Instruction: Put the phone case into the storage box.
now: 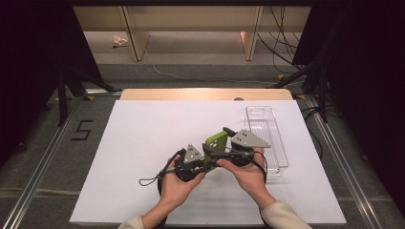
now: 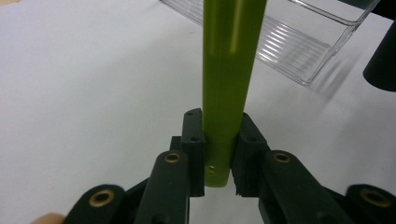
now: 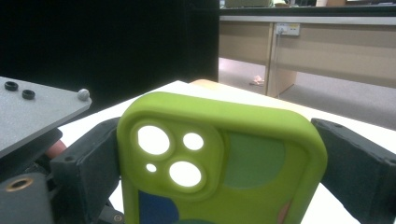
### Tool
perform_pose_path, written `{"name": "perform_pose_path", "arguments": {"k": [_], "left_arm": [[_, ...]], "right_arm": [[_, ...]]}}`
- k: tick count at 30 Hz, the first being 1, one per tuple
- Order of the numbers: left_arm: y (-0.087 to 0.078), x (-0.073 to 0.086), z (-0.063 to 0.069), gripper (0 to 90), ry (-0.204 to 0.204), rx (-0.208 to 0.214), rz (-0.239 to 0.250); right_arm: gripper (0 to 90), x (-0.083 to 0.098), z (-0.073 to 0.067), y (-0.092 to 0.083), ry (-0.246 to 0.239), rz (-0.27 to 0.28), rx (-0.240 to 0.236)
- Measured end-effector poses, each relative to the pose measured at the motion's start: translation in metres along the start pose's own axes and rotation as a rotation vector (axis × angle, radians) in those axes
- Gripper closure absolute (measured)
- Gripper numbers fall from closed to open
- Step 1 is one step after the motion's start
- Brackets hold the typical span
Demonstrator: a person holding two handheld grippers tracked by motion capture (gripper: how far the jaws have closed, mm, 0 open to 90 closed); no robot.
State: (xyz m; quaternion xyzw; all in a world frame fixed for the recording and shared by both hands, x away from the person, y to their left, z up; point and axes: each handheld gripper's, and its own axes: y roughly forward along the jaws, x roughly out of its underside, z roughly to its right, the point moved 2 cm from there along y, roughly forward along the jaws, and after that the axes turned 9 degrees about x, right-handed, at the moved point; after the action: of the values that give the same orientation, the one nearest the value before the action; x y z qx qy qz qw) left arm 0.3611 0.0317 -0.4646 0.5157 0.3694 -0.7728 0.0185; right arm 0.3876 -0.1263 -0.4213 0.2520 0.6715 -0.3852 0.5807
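Observation:
A lime-green phone case (image 1: 217,140) is held just above the white table between both grippers, and its camera cut-outs face the right gripper view. My left gripper (image 1: 206,157) grips it edge-on: in the left gripper view the jaws (image 2: 218,126) pinch the thin lower edge of the case (image 2: 231,70). My right gripper (image 1: 224,143) spans its width. In the right gripper view the two black pads (image 3: 88,154) press on the left and right sides of the case (image 3: 252,163). A hand holds each gripper.
A clear plastic tray (image 1: 267,138) lies on the white table sheet (image 1: 143,138) just right of the grippers, and it also appears behind the case as the clear tray (image 2: 299,46). Beyond the table's far edge are desks, cables and dark stands.

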Motion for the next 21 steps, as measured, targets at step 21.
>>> {"name": "perform_pose_path", "arguments": {"k": [21], "left_arm": [[-0.0006, -0.0009, -0.0006, 77.2, -0.007, -0.003, 0.011]], "right_arm": [[15.0, 0.0002, -0.0017, -0.0003, 0.008, 0.009, 0.004]]}}
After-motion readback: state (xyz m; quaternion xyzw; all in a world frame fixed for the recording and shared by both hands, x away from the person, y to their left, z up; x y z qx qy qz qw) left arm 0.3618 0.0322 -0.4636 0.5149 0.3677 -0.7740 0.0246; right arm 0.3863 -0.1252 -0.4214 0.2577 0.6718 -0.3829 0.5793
